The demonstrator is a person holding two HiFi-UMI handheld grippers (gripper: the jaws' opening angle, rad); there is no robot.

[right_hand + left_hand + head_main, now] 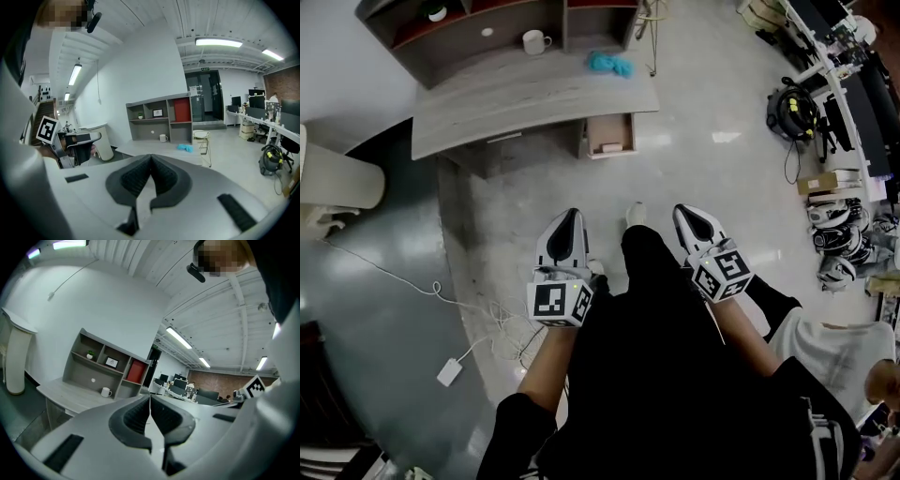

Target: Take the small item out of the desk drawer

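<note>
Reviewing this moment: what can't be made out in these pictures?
- Contents of the drawer, head view: too far and small to tell.
- Same drawer, both gripper views: hidden behind the left gripper and right gripper bodies.
- Items on the shelf, head view: too small to name.

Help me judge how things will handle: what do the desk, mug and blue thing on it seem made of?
Desk: grey board with streaked wood grain, matte, likely laminate.
Mug: white and smooth, probably glazed ceramic, though too small to be sure.
Blue thing: soft matte cloth, judging by its crumpled, irregular outline; perhaps a rag.
</note>
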